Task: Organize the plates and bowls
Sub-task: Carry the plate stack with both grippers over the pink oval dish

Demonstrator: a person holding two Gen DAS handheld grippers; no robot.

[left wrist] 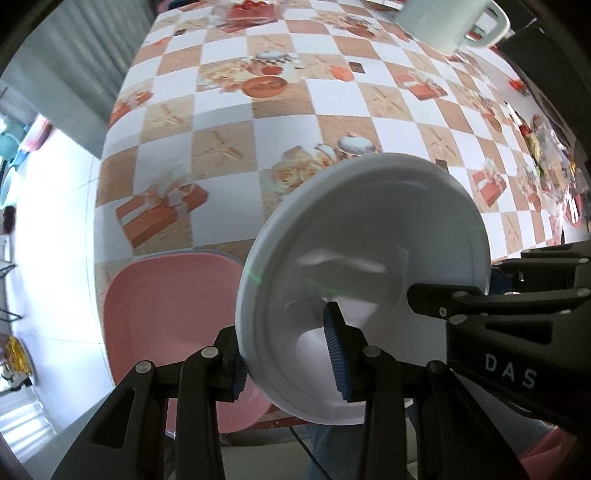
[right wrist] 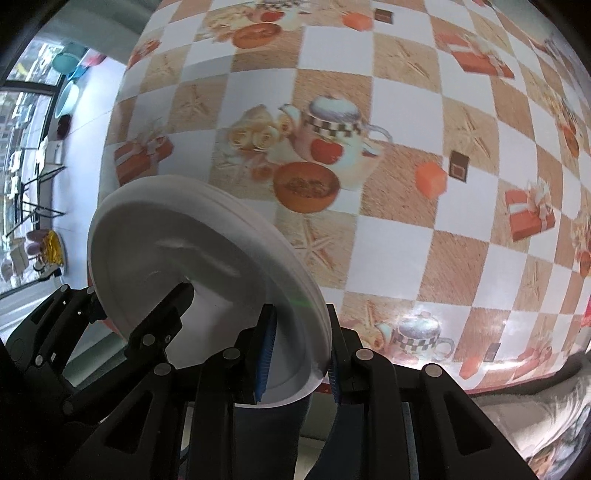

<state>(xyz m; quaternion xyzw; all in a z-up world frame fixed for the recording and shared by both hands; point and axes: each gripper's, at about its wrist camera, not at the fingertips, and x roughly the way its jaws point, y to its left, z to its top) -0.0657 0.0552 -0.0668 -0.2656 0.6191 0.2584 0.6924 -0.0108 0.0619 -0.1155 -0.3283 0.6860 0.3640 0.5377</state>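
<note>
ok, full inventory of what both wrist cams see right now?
white plate: 1, white, lifted above the table edge, gripped on opposite rims by both grippers
pink plate: 1, pink, squarish, on the table's near edge, a bluish rim showing beneath it
mug: 1, pale green, far side of table
tablecloth: 1, orange-and-white checks, covers table
left gripper: black, blue pads, shut on plate rim
right gripper: black, blue pads, shut on plate rim

The table (left wrist: 280, 122) wears a checkered cloth printed with teapots and gift boxes. A pink plate (left wrist: 166, 317) lies at its near edge; far across from that plate stands a pale mug (left wrist: 443, 22).
</note>
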